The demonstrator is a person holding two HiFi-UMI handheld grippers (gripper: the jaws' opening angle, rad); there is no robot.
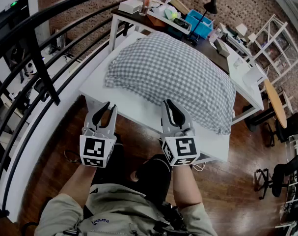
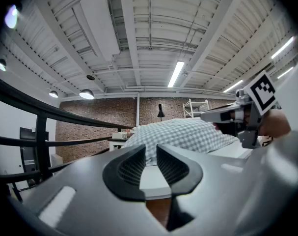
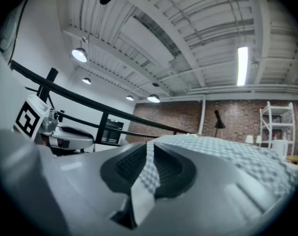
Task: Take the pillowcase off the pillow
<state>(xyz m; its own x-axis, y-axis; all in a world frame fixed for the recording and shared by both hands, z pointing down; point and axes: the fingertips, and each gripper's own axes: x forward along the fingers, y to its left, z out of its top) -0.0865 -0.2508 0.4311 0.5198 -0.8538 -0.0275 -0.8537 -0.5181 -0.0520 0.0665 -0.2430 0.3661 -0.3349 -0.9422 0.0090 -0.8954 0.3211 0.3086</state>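
A grey-and-white checked pillow [image 1: 173,77] lies on a white table [image 1: 131,107] in front of me. My right gripper [image 1: 169,105] is at the pillow's near edge and is shut on a fold of the checked pillowcase [image 3: 148,173], which runs up between its jaws [image 3: 149,156]. My left gripper [image 1: 104,108] hovers level at the table's near edge, left of the pillow and clear of it. Its jaws [image 2: 151,154] stand slightly apart with nothing between them. The pillow [image 2: 183,132] sits beyond them, and the right gripper [image 2: 227,116] shows at the right of that view.
A black metal railing [image 1: 40,58] curves along the left. Behind the pillow stands a cluttered table [image 1: 153,11] with a blue bin [image 1: 200,23] and a black lamp [image 1: 210,6]. White shelving [image 1: 276,43] is at the far right. Wooden floor lies below.
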